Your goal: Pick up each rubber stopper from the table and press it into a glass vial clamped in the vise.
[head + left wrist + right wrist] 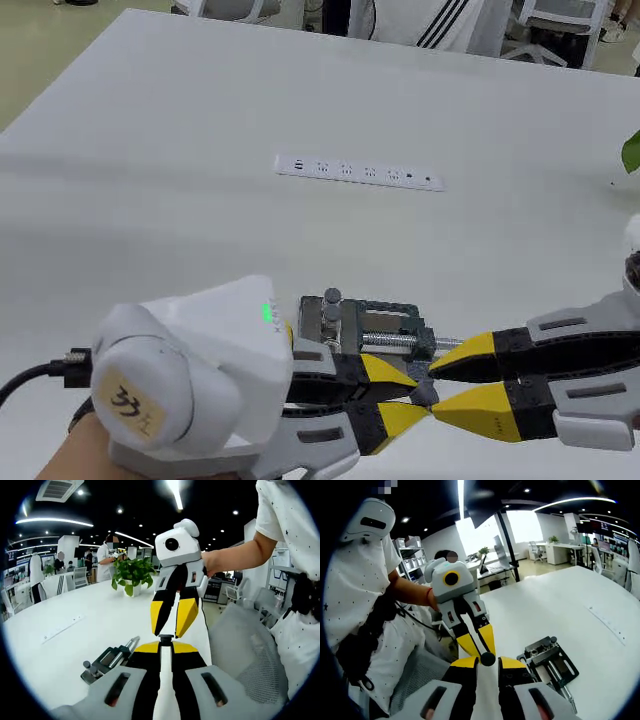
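A small dark rubber stopper (pixel 425 392) hangs just above the table, in front of the vise (pixel 385 325). My left gripper (pixel 420 392) comes in from the lower left and is shut on the stopper (pixel 487 658). My right gripper (pixel 432 386) reaches in from the right, tip to tip with the left one. Its jaws stand open, one on each side of the stopper (pixel 165 639). A glass vial (pixel 331 306) stands upright, clamped at the left end of the vise (pixel 555 666). The vial (pixel 551 641) and the vise (pixel 111 657) sit close behind the gripper tips.
A white power strip (pixel 358 172) lies across the middle of the white table (pixel 200 150). A potted plant (pixel 131 575) stands at the table's right end. A mesh chair (pixel 245 650) is at the near edge, and people stand in the room beyond.
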Tool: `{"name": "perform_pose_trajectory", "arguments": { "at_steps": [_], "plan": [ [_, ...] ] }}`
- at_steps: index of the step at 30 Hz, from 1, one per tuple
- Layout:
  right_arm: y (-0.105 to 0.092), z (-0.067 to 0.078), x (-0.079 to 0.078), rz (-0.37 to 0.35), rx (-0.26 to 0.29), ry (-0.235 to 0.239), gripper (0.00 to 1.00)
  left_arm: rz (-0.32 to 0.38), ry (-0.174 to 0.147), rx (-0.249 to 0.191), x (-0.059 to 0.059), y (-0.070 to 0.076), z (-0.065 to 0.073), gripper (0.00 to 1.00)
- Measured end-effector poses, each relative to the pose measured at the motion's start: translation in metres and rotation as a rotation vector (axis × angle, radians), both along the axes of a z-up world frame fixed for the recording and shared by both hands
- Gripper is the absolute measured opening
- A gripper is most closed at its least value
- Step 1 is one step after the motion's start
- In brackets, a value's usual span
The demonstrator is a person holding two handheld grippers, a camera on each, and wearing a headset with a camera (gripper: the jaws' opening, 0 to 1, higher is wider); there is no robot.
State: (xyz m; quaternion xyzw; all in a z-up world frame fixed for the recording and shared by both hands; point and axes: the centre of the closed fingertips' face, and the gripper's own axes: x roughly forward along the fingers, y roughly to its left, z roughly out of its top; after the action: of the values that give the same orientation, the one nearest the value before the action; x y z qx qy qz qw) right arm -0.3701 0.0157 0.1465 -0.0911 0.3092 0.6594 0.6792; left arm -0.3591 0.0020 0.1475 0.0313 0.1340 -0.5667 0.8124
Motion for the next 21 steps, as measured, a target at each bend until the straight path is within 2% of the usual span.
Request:
{"name": "perform_pose_trajectory", "arguments": {
  "at_steps": [3, 16, 21],
  "plan": [
    [-0.0010, 0.0015, 0.0002, 0.012, 0.005, 0.003, 0.07, -0.003, 0.000, -0.003, -0.0013, 0.0009, 0.0003, 0.03],
    [0.0042, 0.0031, -0.0048, 0.045, -0.008, 0.002, 0.06, -0.018, 0.002, -0.017, -0.0055, 0.0056, 0.0005, 0.03],
    [0.0061, 0.0025, -0.0083, 0.071, -0.027, 0.001, 0.06, -0.043, -0.015, 0.008, -0.0090, 0.0046, 0.0001, 0.03]
  ]
}}
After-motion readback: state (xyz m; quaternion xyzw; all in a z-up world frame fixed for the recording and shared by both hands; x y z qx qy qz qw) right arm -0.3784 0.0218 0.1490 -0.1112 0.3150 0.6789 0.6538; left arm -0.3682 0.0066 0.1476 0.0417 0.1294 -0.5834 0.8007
